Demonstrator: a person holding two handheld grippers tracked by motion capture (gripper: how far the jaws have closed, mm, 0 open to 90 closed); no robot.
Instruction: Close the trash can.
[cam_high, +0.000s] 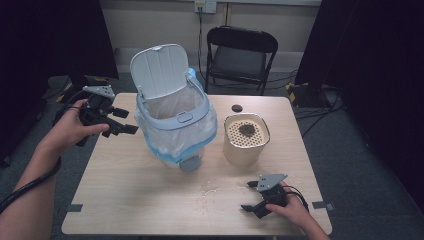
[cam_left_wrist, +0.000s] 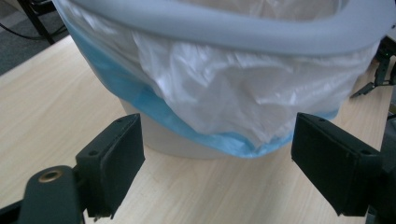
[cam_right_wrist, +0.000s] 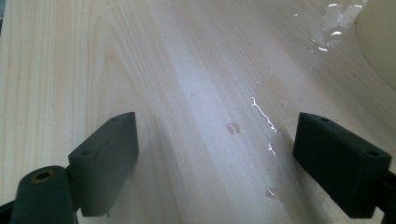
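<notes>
Your high view looks down and forward over the whole table (cam_high: 125, 200). Your left gripper view sits very close to the trash bin (cam_left_wrist: 224, 93), facing its side. Your right gripper view looks closely down at that same tabletop.

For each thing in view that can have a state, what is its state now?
Bin lid: up, open.
Bin bag: fitted in the bin, folded over the rim.
Cream container: no lid on, dark clump on its perforated insert.
Left gripper: open, empty.
Right gripper: open, empty.
Table: wet spots.
</notes>
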